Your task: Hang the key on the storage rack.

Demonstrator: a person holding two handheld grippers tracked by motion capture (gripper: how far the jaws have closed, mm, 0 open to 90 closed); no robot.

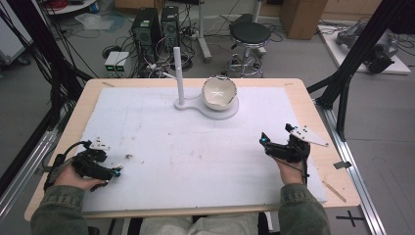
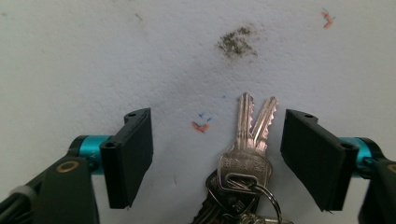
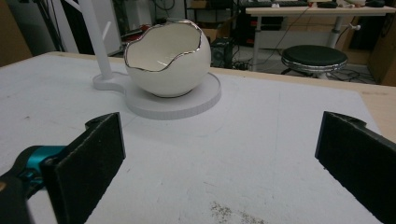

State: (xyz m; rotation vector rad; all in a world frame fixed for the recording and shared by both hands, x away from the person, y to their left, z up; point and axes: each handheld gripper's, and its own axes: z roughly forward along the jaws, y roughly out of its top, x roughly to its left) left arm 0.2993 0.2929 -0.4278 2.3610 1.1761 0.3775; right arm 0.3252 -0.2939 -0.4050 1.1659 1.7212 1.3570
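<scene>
A bunch of silver keys on a ring lies on the white mat, its two blades pointing away between the jaws of my left gripper. The pads stand apart on either side and do not touch the keys, so the gripper is open. From above, the left gripper rests at the mat's near left. My right gripper sits at the near right, open wide with nothing between its jaws. It faces a white eggshell-shaped bowl with a silver rim.
The bowl sits on a white round base joined to an upright white post at the table's far middle. A dark smudge marks the mat beyond the keys. Past the far edge are a stool and computer towers.
</scene>
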